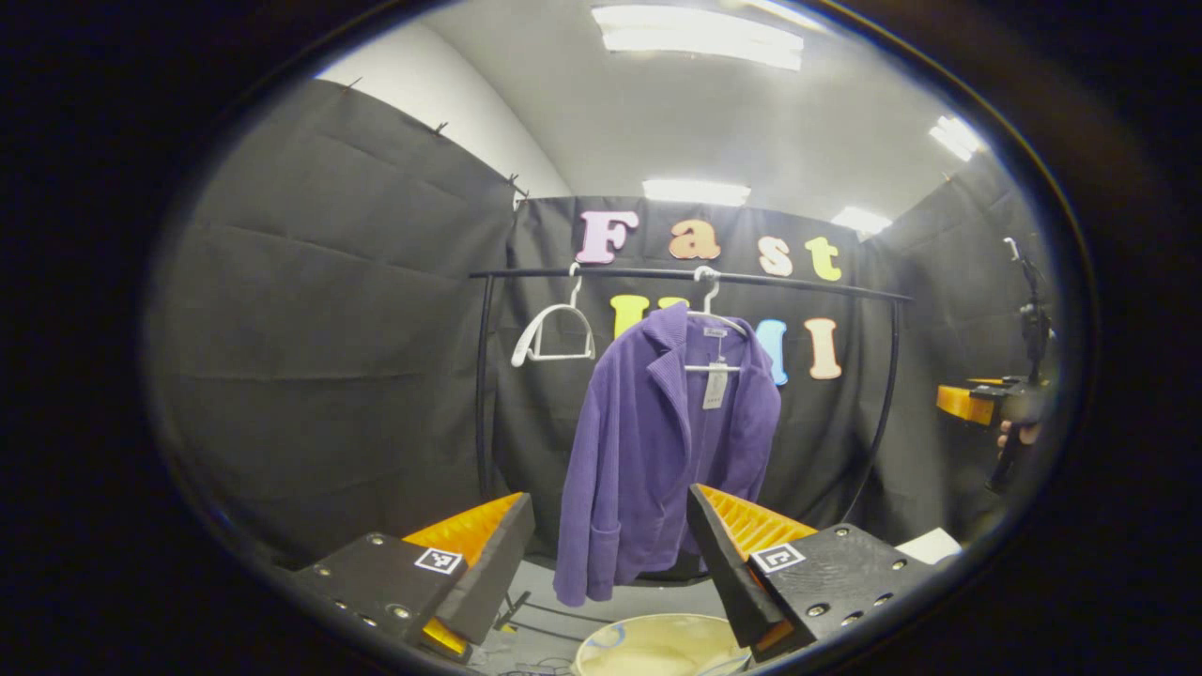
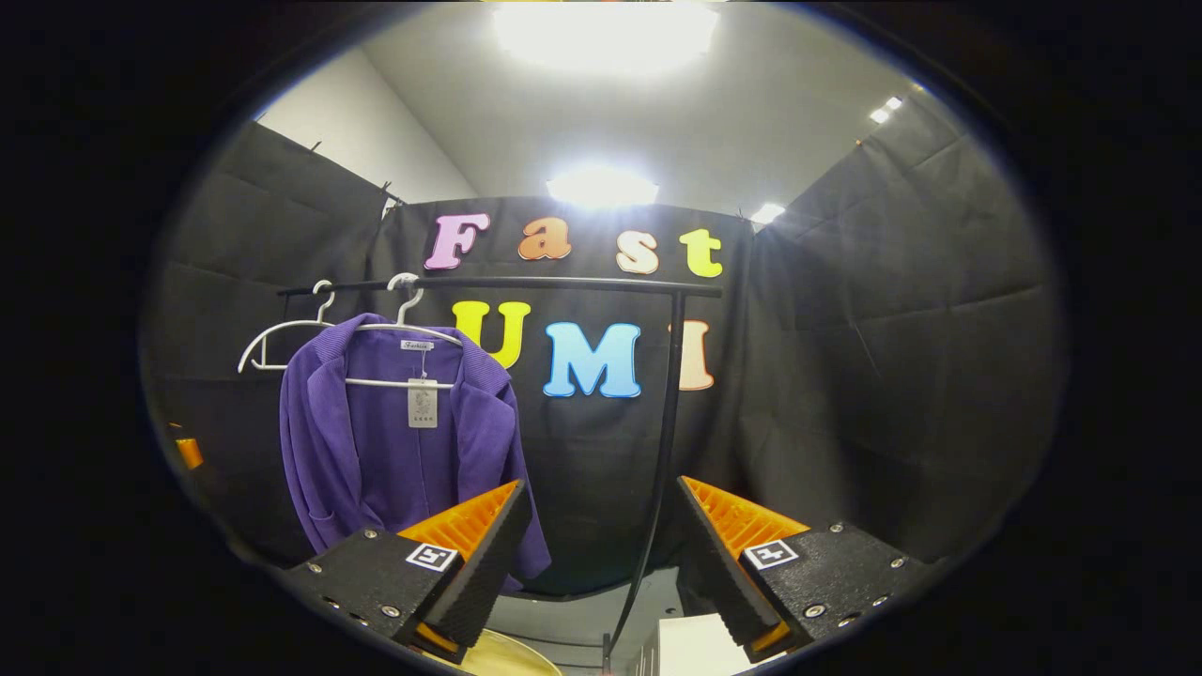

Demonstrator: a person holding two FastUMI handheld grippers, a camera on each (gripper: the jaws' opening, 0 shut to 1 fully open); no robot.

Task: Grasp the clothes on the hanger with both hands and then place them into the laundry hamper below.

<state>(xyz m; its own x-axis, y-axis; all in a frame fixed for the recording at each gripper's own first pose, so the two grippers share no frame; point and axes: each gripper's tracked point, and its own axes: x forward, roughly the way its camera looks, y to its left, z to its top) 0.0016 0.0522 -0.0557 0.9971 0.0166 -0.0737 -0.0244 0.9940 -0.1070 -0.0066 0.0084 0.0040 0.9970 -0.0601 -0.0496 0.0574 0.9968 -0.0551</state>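
Observation:
A purple jacket (image 1: 657, 451) hangs on a white hanger (image 1: 718, 324) from a black rail (image 1: 685, 275), with a paper tag at its collar. In the right gripper view the same purple jacket (image 2: 394, 441) hangs left of centre on its hanger (image 2: 413, 329). My left gripper (image 1: 610, 545) is open, some way in front of the jacket's lower half. My right gripper (image 2: 601, 540) is open too, aimed right of the jacket at the rail's post. A pale round hamper (image 1: 657, 648) sits below, its rim between the left fingers. The right gripper (image 1: 986, 399) and a hand appear far right.
An empty white hanger (image 1: 554, 333) hangs left of the jacket on the rail. The rack's right post (image 2: 662, 441) runs down between my right fingers. A white box (image 2: 695, 648) lies on the floor near the post. Black cloth walls close in all sides.

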